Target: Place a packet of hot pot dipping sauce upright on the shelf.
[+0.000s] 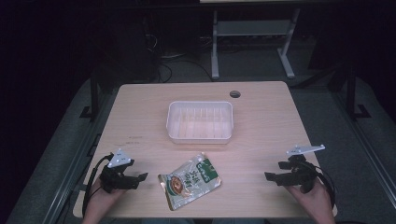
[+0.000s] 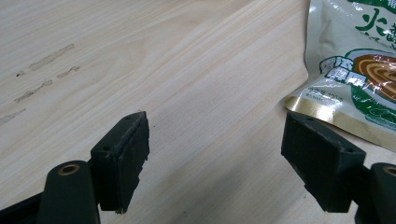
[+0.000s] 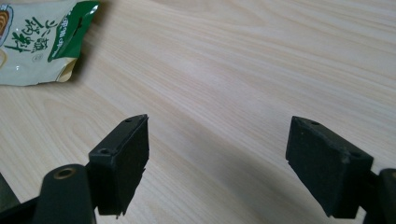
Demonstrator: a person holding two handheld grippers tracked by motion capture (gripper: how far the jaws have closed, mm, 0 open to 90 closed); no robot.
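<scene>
Wooden table (image 1: 140, 116), grey floor (image 1: 327, 107), dark room

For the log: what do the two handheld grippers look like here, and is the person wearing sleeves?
Both grippers, left gripper and right gripper, are black, each with two blocky rectangular jaws, brass-coloured pivot rings, a grey three-cornered plate on top and a black cable trailing back. No sleeves are visible on the hands and wrists in view.

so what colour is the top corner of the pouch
Green, with white lettering; the pouch shows it best in the right gripper view.
</scene>
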